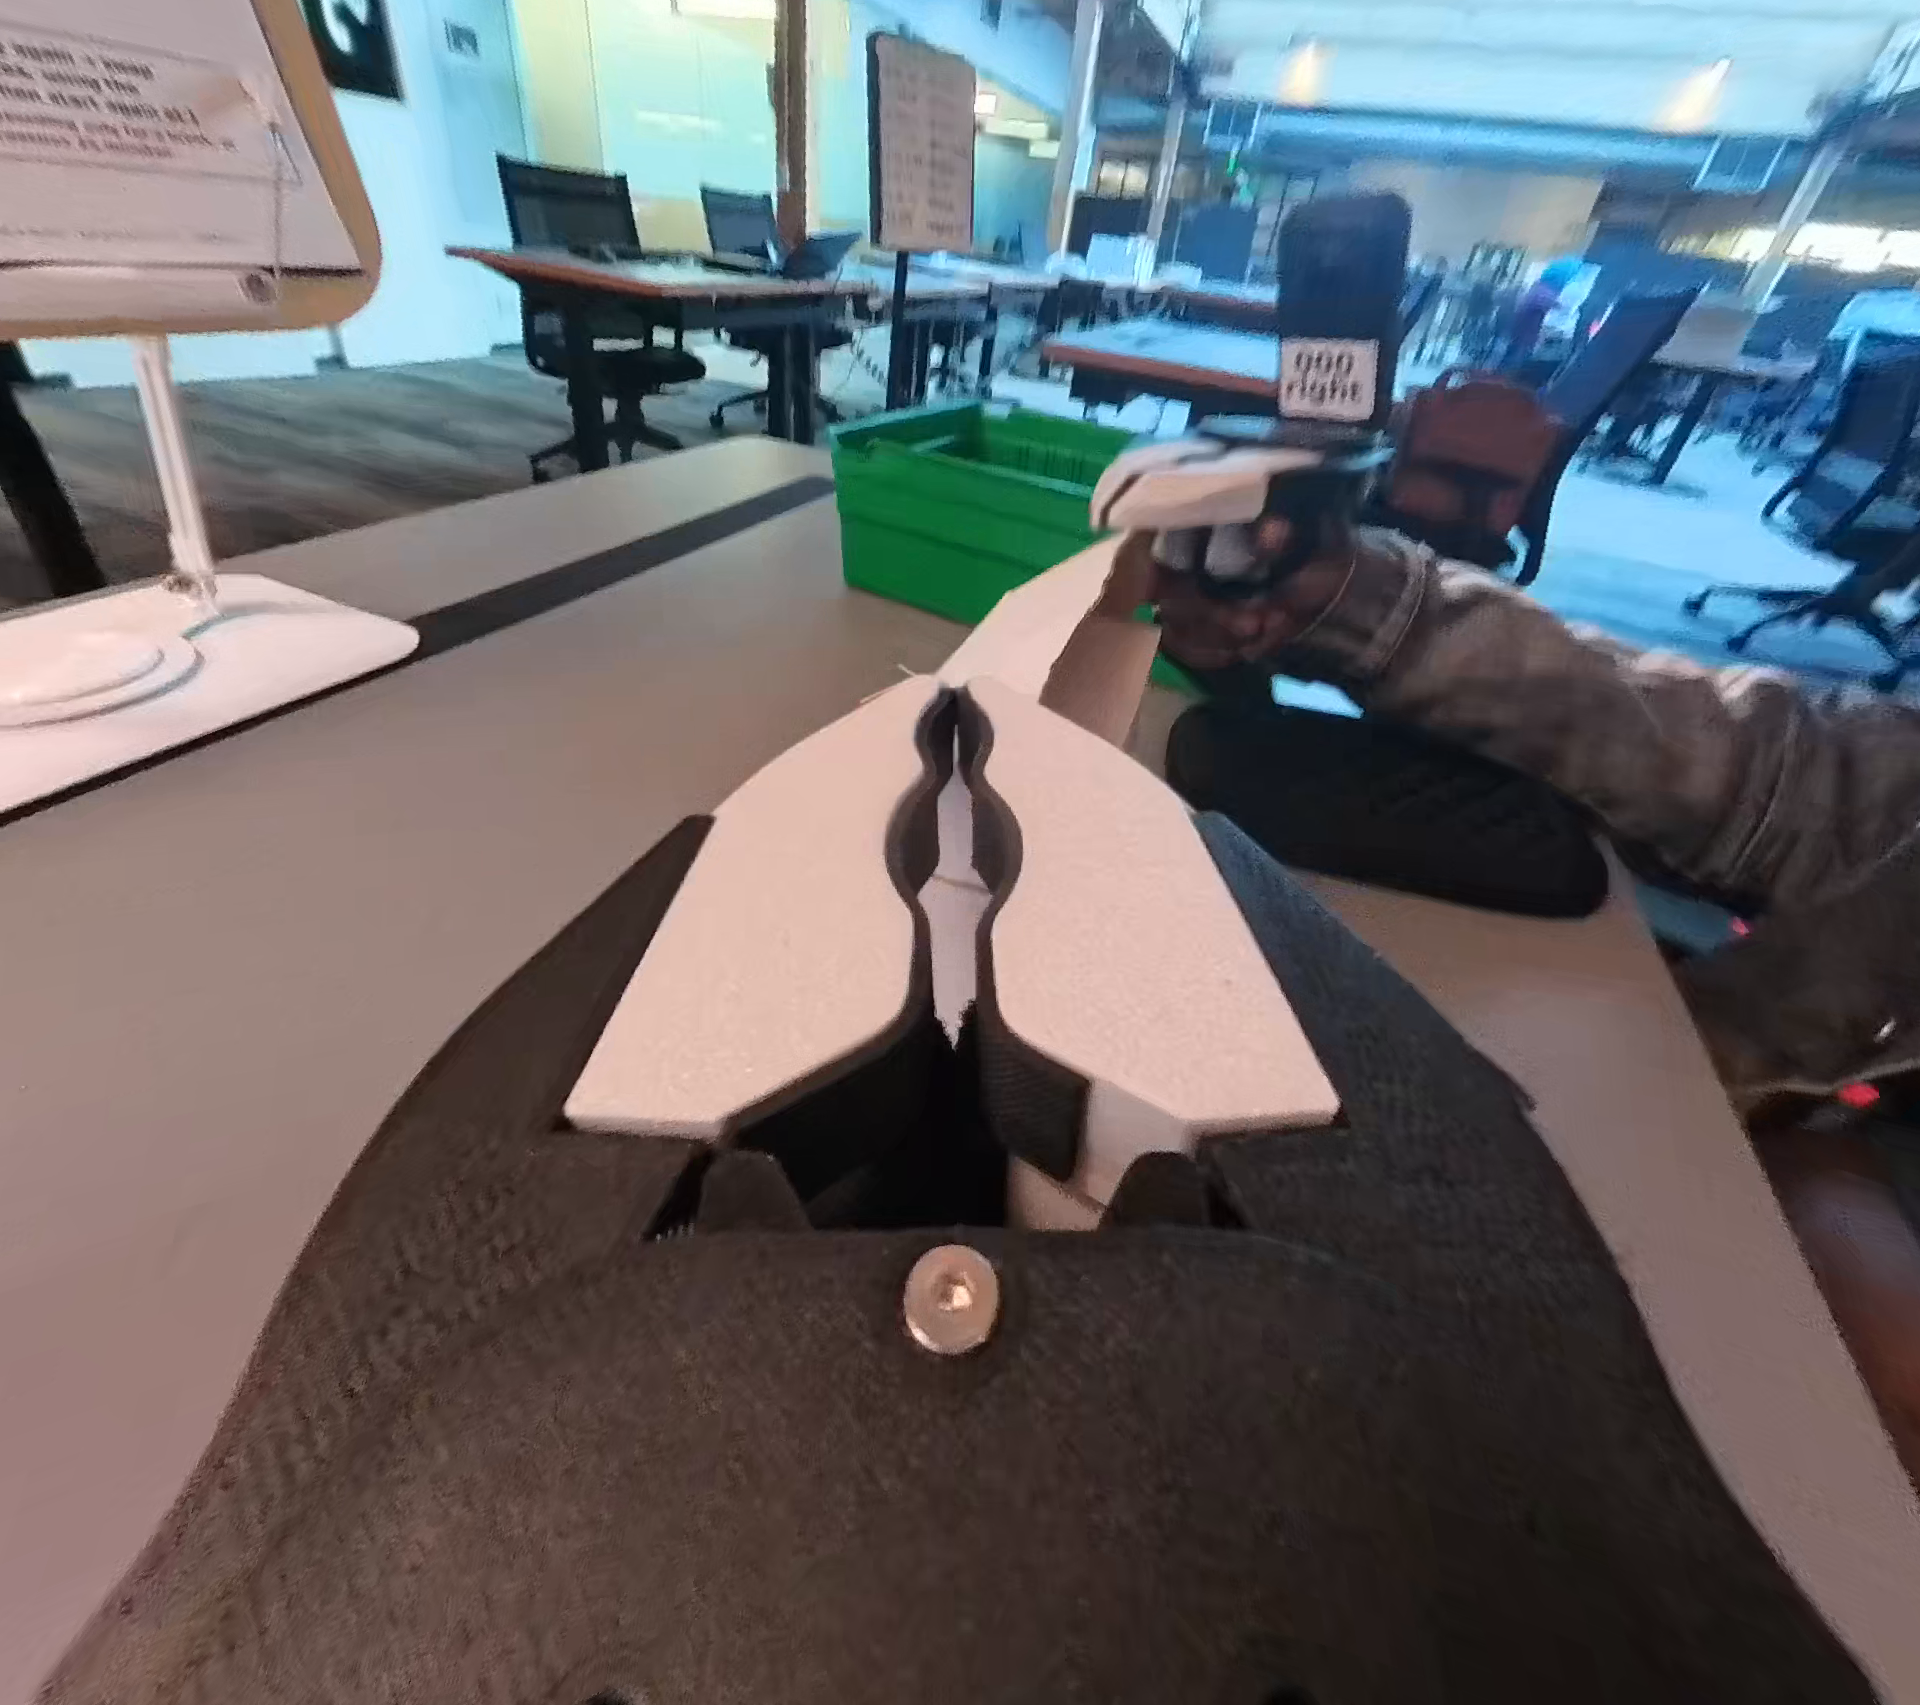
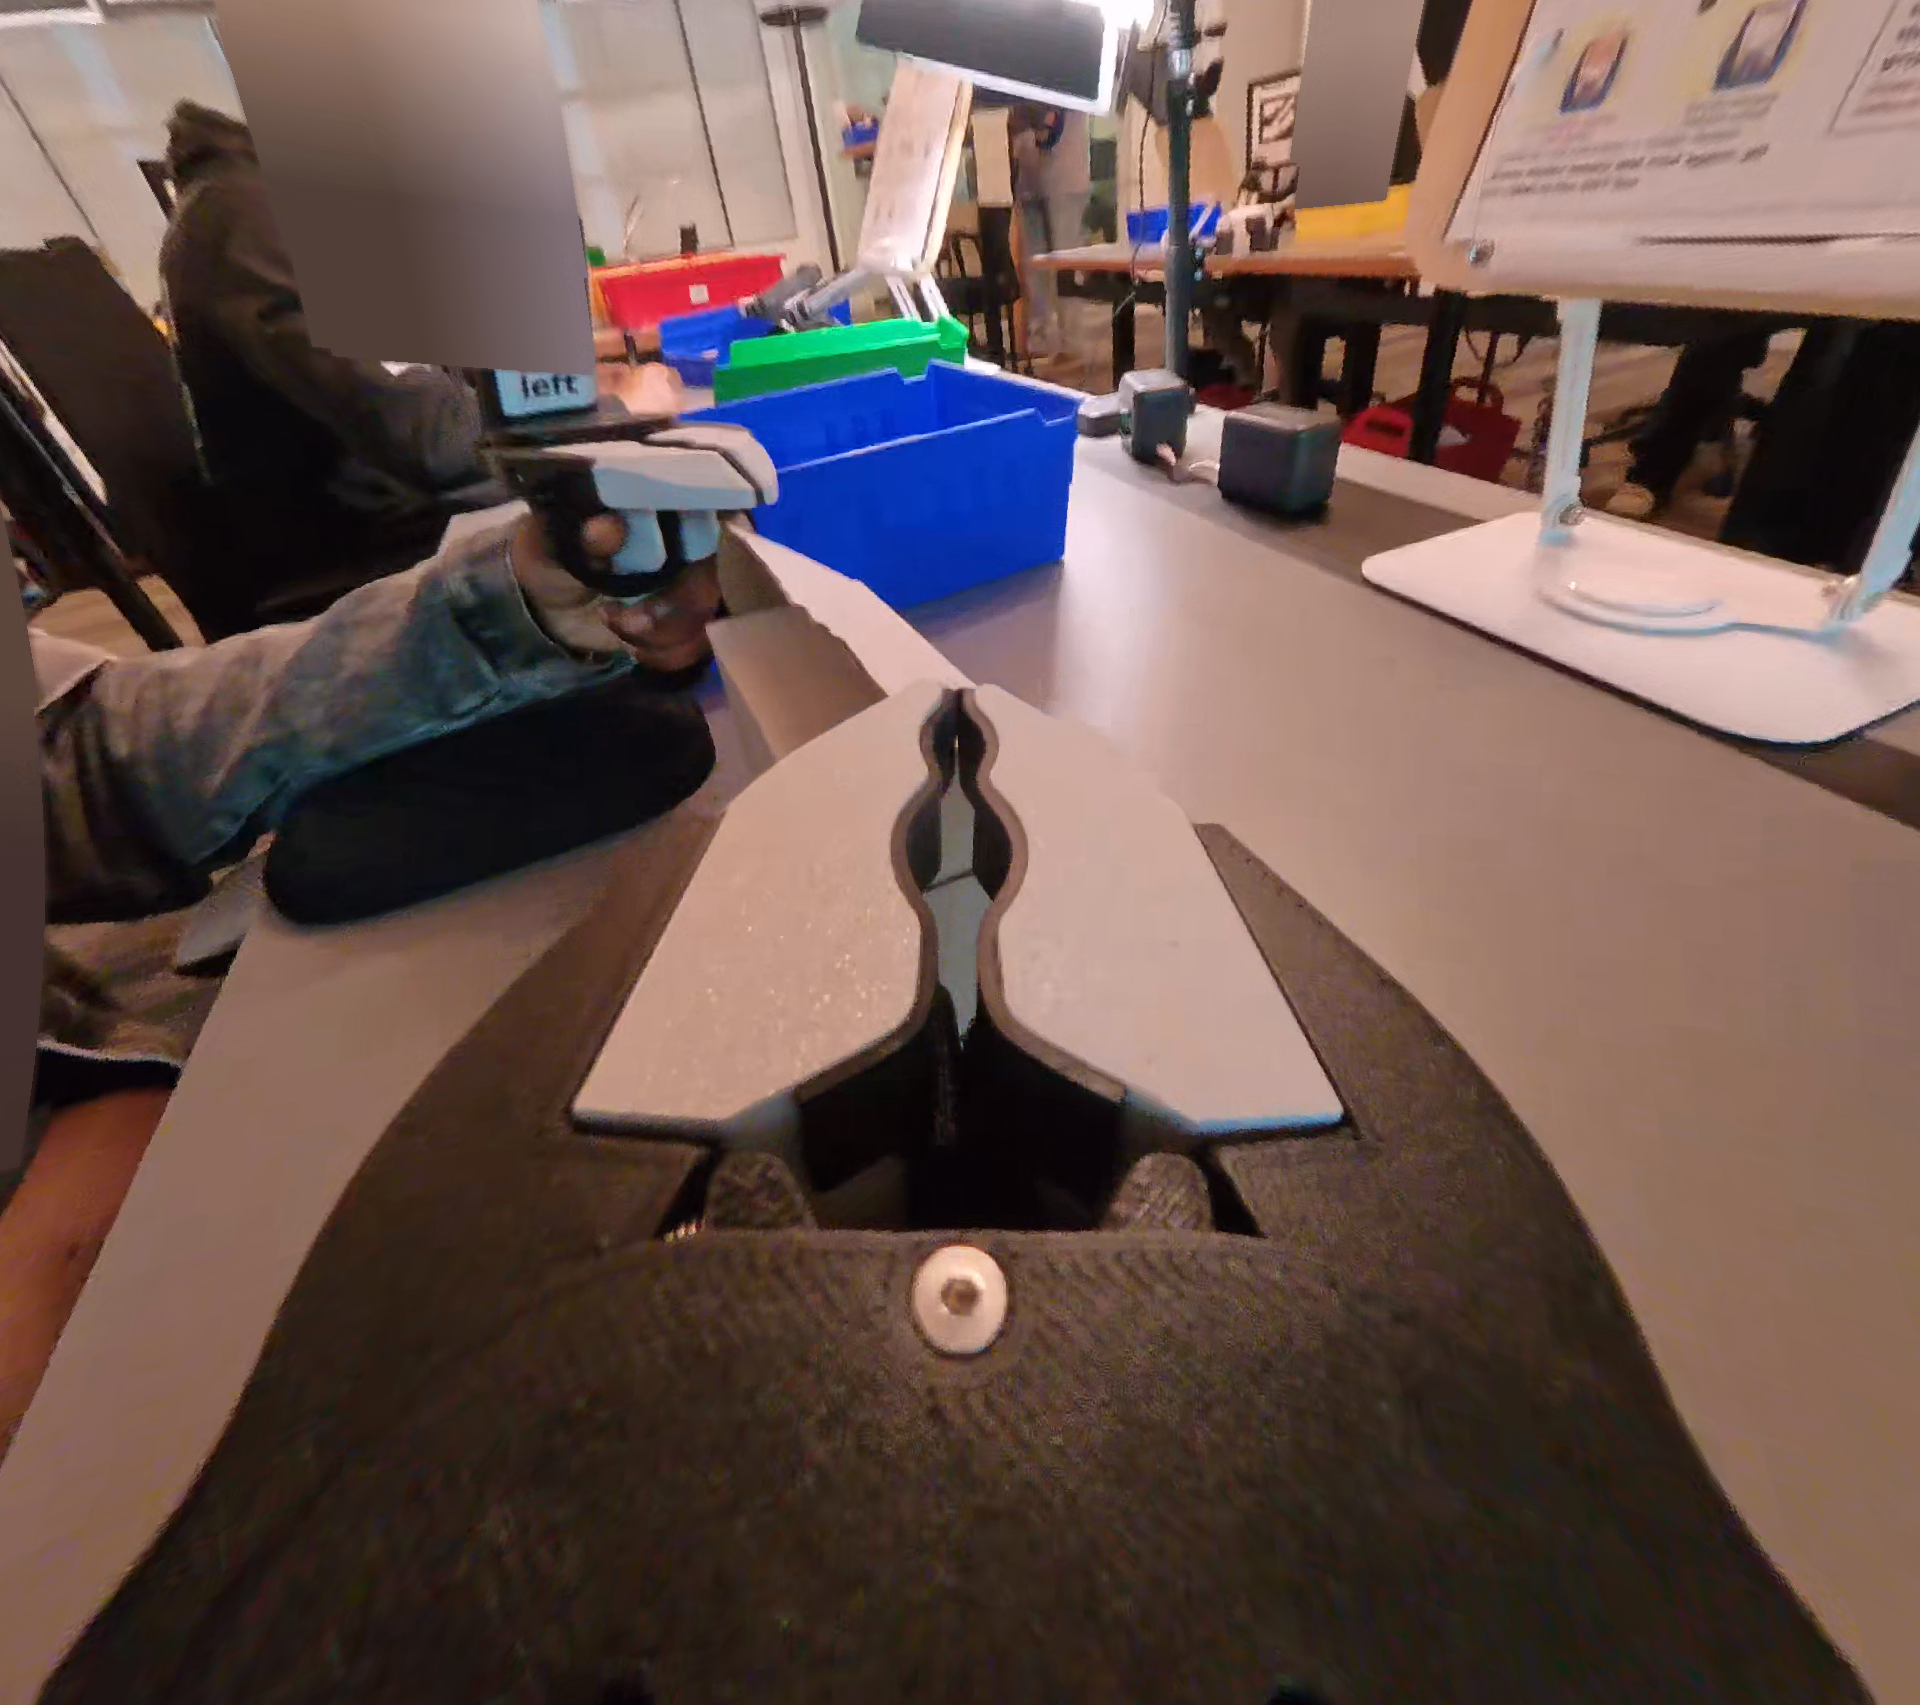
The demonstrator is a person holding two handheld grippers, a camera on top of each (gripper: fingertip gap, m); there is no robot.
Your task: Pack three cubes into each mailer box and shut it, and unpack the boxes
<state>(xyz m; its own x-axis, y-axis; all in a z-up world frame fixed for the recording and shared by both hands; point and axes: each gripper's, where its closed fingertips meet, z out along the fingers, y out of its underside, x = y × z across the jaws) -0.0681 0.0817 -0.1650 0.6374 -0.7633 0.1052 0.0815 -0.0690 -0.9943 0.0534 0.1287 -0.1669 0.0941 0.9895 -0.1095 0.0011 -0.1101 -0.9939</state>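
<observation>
A white mailer box panel (image 1: 1044, 627) with a brown inner side rises from the table between the two grippers. My left gripper (image 1: 954, 701) is shut on one end of it; white card shows in the gap between its fingers. My right gripper (image 2: 956, 699) is shut on the other end (image 2: 831, 616). Each gripper shows in the other's view, held in a hand with a denim sleeve: the right one (image 1: 1195, 492) and the left one (image 2: 707, 471). The rest of the box is hidden under the grippers. No cubes are in view.
A green bin (image 1: 935, 512) stands behind the box. A blue bin (image 2: 935, 481) with another green bin (image 2: 831, 351) behind it stands on the other side. A white sign stand (image 1: 156, 647) (image 2: 1662, 616) is at the table's far side. Two dark grey blocks (image 2: 1278, 455) sit near it. A black cushion (image 1: 1382, 814) lies under the forearm. Spacing between my two grippers at the tips: around 15 cm.
</observation>
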